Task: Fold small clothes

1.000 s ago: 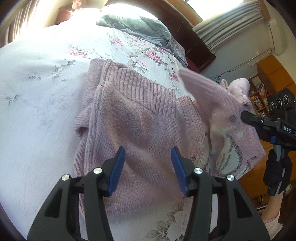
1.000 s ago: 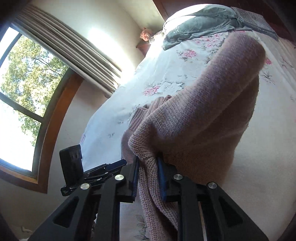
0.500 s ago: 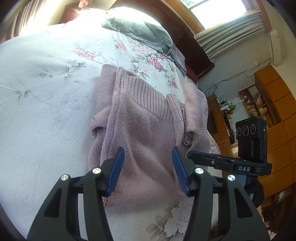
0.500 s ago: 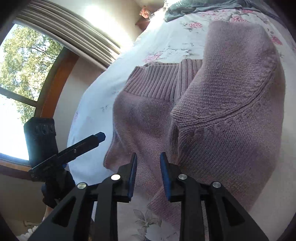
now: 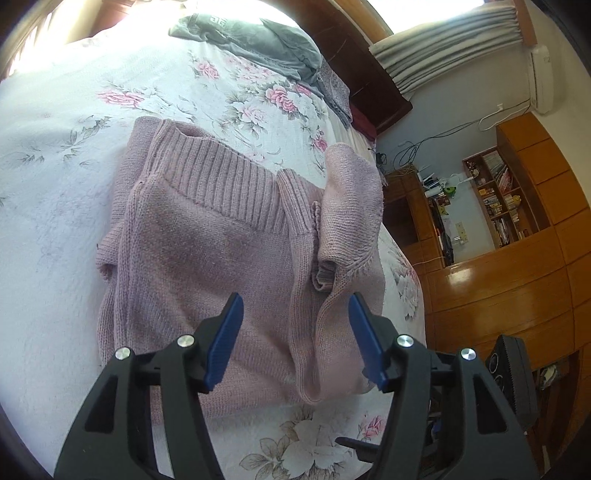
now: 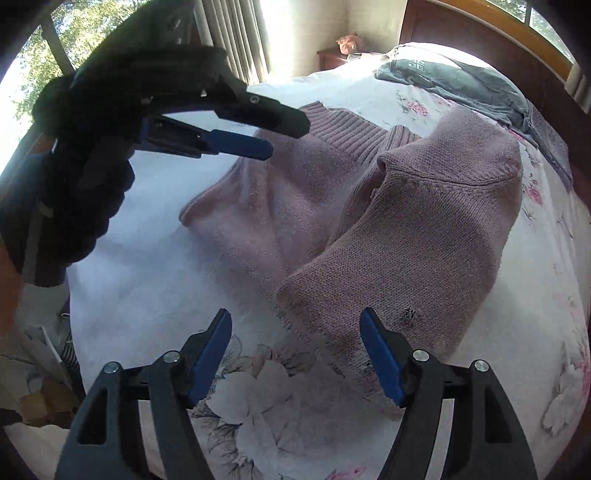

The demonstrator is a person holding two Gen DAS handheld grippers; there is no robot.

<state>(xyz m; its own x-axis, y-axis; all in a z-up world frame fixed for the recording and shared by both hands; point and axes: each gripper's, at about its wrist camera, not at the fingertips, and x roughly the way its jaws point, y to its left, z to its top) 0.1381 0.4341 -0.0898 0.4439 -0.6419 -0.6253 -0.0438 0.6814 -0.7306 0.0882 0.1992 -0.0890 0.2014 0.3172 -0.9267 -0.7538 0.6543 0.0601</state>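
A pink knit sweater point(image 5: 207, 266) lies on a floral bedspread point(image 5: 55, 206), its ribbed hem point(image 5: 221, 184) toward the headboard point(image 5: 365, 85). One side is folded in over the body, and a sleeve point(image 6: 417, 251) lies across the top, its cuff end toward the near edge of the bed.

The left gripper point(image 5: 295, 339) hangs over the near part of the sweater with its jaws spread wide and nothing between them; the blue pads point(image 5: 225, 336) frame the folded edge below but it cannot be told whether they touch the knit. In the right wrist view the same gripper point(image 6: 255, 133) shows from the side, above the far left part of the sweater, held by a hand in a black glove point(image 6: 85, 192).

The right gripper point(image 6: 295, 354) also stands released, its pads point(image 6: 208, 354) wide apart over the bedspread, with the sleeve's cuff end lying between and just beyond them, not grasped. A small dark mark point(image 6: 408, 315) shows on the sleeve near the cuff.

A grey garment point(image 5: 251, 40) lies bunched at the far end of the bed, well apart from the sweater. Beyond the bed, the left wrist view shows wooden cabinets point(image 5: 517, 280) with shelves of books point(image 5: 495, 199), a curtain point(image 5: 443, 51) and a wall air conditioner point(image 5: 541, 81). The right wrist view shows a window point(image 6: 96, 26) with trees outside and a small nightstand point(image 6: 332, 57) by the headboard.
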